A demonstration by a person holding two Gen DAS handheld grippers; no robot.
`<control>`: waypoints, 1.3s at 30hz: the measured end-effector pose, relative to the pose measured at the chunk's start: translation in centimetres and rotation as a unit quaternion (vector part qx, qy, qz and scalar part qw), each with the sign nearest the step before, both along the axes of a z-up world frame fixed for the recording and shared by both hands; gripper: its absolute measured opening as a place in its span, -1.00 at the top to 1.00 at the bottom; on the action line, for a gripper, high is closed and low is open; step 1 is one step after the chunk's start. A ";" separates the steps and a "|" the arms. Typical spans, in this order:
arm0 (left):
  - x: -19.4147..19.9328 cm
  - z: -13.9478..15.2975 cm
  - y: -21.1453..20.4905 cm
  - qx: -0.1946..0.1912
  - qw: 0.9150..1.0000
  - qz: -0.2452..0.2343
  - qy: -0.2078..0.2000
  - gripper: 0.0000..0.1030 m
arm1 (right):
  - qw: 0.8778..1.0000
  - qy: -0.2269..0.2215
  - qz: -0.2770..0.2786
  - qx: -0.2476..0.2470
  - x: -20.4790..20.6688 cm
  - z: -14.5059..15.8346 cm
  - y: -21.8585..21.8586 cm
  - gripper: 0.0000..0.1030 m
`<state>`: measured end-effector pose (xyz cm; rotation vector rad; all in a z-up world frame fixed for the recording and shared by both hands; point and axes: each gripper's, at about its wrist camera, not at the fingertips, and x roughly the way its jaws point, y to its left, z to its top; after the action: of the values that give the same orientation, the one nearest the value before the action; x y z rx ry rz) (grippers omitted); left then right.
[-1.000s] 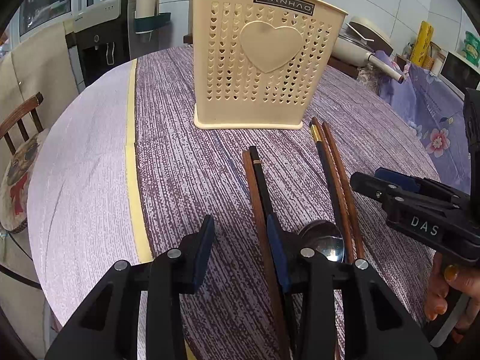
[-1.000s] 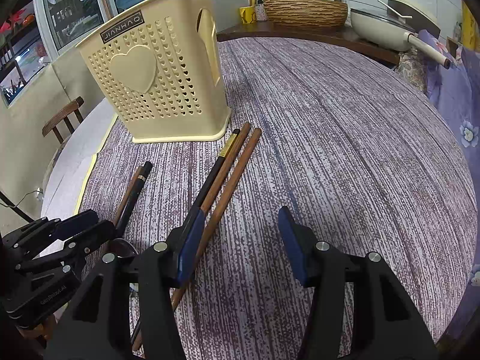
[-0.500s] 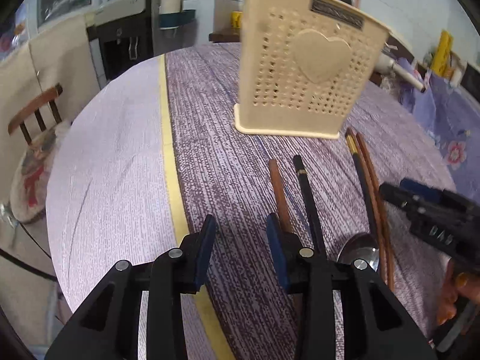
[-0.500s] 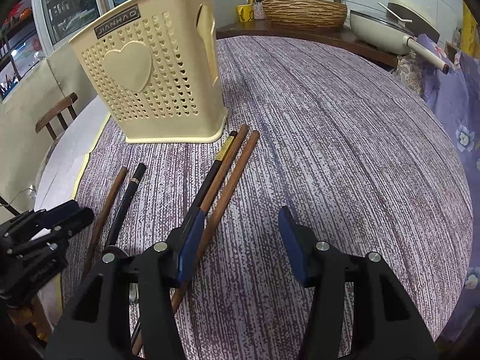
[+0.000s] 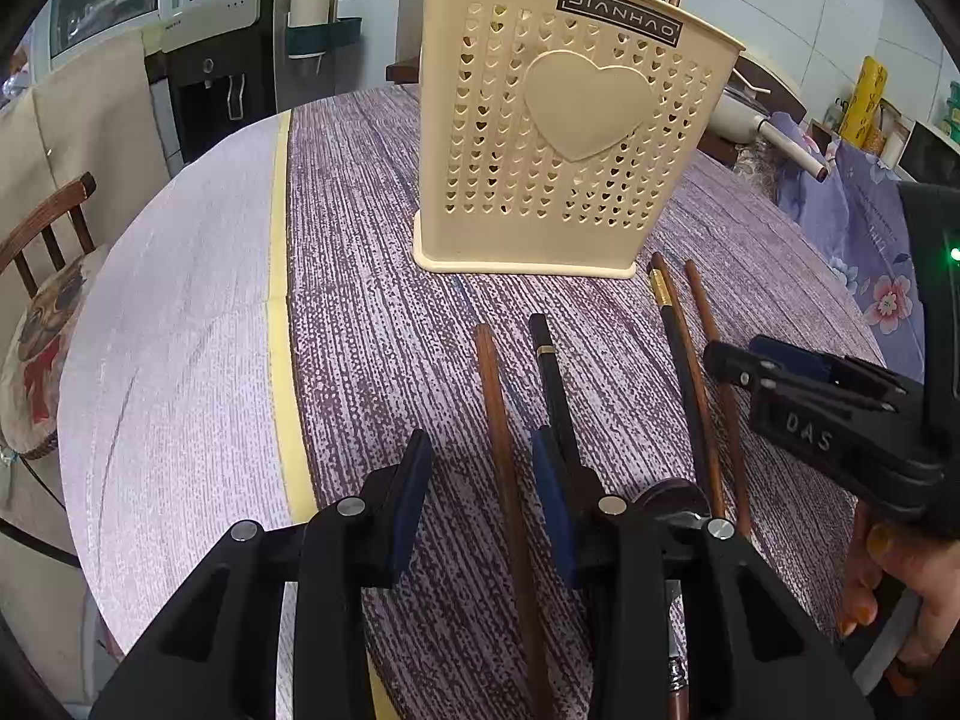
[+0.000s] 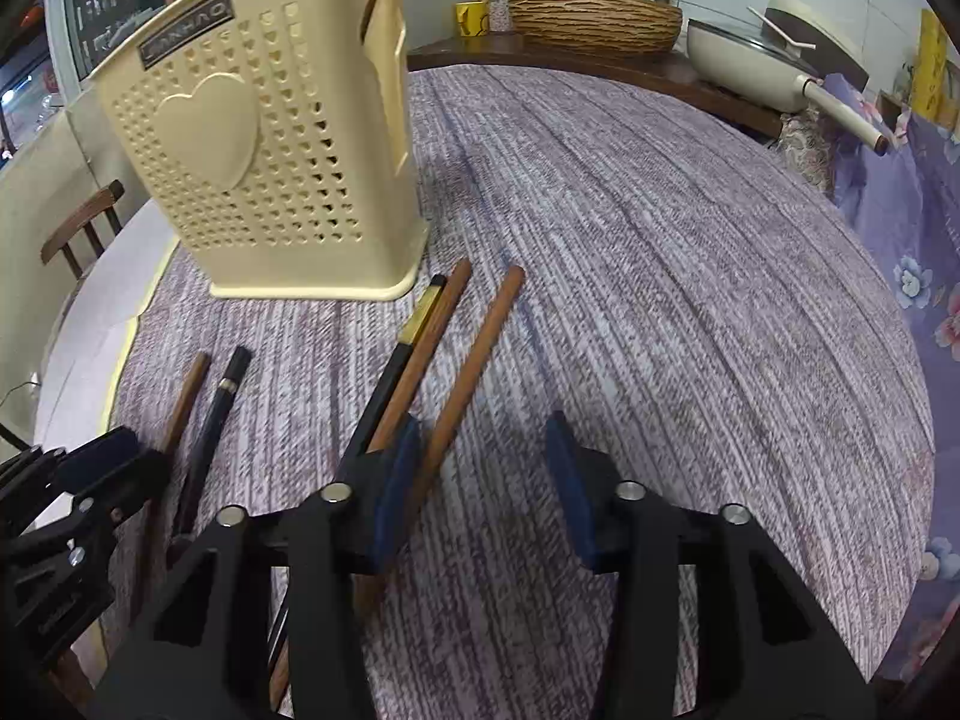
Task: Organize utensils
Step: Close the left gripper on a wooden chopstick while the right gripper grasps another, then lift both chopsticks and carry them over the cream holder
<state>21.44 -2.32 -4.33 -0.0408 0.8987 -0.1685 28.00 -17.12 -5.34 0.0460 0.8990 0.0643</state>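
Your left gripper had its jaws partly open, with a brown chopstick lying between the blue pads but not pinched; a black chopstick ran just beside it, passing behind the right pad. Your right gripper was closing its jaws, and another brown chopstick lay between them close against the left pad; I could not tell whether that pad touched it, and the right pad stood well apart from it. Just outside that left pad, a gold-banded black chopstick and one more brown chopstick lay side by side, touching. In the left wrist view, the bowl of a metal spoon showed behind the left gripper's right finger, and your hand gripped the right gripper's handle. All the chopsticks rested on the purple-streaked surface, their far tips pointing towards the cream utensil holder, which stood upright beyond them with a spoon and a stick already poking from its top.
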 end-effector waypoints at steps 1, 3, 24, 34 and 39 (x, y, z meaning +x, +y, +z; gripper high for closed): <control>0.1 0.0 -0.1 -0.001 1.000 -0.001 0.001 0.32 | 1.000 0.001 -0.003 0.001 0.4 0.0 -0.1 0.28; 0.3 0.0 -0.4 -0.002 1.000 -0.004 0.005 0.37 | 1.000 0.002 -0.005 0.002 0.8 0.1 -0.1 0.33; 2.0 -0.2 -2.0 0.047 0.999 0.002 0.000 0.83 | 1.000 -0.009 -0.017 0.001 3.5 -0.1 0.6 0.76; 2.1 -0.2 -2.3 0.050 0.999 0.002 -0.001 0.83 | 1.000 -0.011 -0.015 0.006 3.7 -0.1 0.3 0.82; 2.2 -0.2 -2.2 0.047 0.999 0.003 0.000 0.84 | 1.000 -0.009 -0.015 0.013 4.1 -0.1 0.1 0.84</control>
<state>23.68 -4.54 -4.50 0.0443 0.9063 -0.1211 32.12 -16.98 -5.44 0.0831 0.8784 0.0483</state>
